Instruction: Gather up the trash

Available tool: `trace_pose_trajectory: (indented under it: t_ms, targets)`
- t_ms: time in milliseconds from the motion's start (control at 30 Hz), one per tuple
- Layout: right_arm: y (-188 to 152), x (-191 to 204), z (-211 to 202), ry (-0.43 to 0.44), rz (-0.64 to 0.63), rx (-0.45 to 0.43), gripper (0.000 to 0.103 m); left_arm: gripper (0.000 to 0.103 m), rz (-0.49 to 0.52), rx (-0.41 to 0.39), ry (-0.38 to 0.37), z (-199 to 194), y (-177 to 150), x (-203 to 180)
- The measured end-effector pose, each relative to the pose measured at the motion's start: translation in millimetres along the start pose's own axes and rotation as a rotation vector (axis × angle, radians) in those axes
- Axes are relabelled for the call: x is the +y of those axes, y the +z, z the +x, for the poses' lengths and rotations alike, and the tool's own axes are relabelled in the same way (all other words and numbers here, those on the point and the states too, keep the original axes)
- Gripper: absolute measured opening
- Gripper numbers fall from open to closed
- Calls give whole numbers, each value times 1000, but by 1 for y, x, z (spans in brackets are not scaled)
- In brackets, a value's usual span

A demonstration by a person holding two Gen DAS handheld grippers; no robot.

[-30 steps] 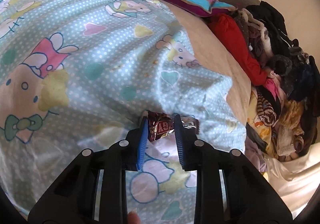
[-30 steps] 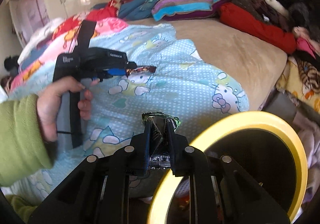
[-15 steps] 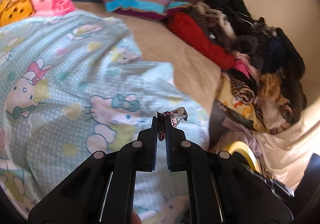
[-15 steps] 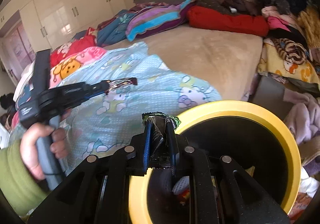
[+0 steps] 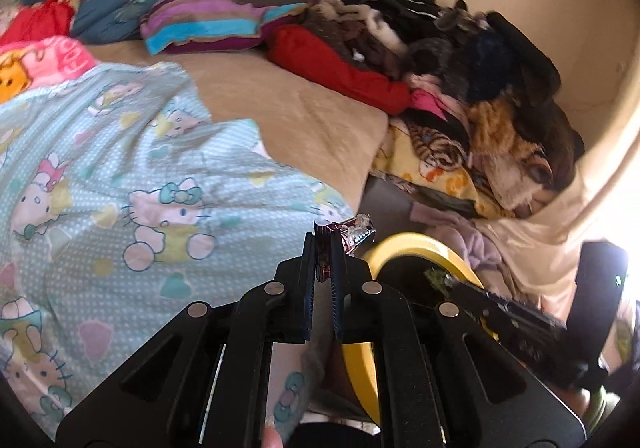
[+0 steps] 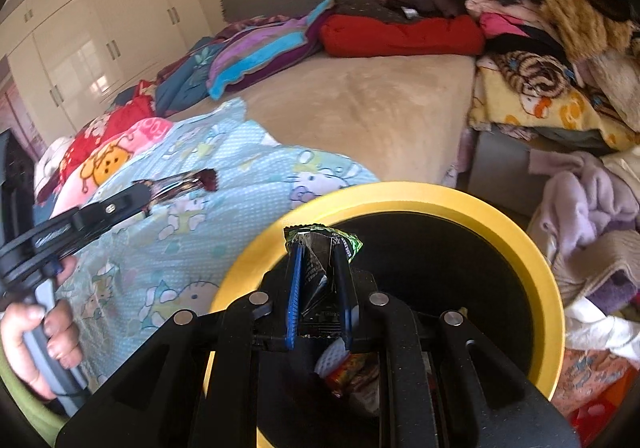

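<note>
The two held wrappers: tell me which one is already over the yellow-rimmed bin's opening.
The crumpled green-edged silver wrapper in the right gripper, above the yellow-rimmed black bin. The dark red wrapper in the left gripper is over the blue cartoon blanket.

The left gripper [image 5: 323, 248] pinches a crumpled wrapper [image 5: 347, 233] above a cartoon-print blanket [image 5: 132, 184], just beside a yellow-rimmed bin [image 5: 424, 248]. The right gripper [image 5: 440, 277] reaches over the bin.

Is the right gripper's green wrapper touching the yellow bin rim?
Apart. In the right wrist view the green wrapper, clamped in the right gripper, hangs over the bin's dark opening, clear of the yellow bin rim.
</note>
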State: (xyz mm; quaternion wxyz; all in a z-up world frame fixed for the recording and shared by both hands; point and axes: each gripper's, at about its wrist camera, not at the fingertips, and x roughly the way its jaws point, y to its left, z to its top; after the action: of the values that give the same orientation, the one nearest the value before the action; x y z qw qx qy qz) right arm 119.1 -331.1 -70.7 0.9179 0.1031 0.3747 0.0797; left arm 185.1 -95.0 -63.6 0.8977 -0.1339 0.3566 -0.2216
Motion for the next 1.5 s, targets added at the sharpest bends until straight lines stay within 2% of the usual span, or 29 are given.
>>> trace_pose_trajectory:
  t_ms: [433,633,800,900,967,1133,1267,1367,1433,1500]
  targets:
    - [-6,-39,-10,-80,112,3,17,4,207,61,-62,-7,-37,-57]
    - [-8,-53,-17,-85,152,6,22,4,274,111,-99,-4,-56,-77]
    - [-7,-63,-23,-76,204,5,31,7,302,146,-108,0,-67,-89]
    - [-6,-66,-28,-78,214,-1,36,15,315,161,-112,1,-72,-94]
    - [-6,-66,-30,-79,216,-1,40,30,322,164,-109,1,-74,-96]
    - [-6,-66,-36,-82,214,-14,51,50,322,165,-98,-1,-73,-96]
    - [-5,-64,-41,-82,205,-26,63,75,309,150,-82,-5,-70,-93]
    - [-5,-62,-46,-81,199,-36,70,88,296,134,-61,-10,-67,-88]
    - [-5,-58,-49,-76,188,-39,75,92,282,122,-46,-14,-65,-84]
    - [-5,-54,-51,-67,175,-37,79,92,261,114,-35,-19,-62,-79]
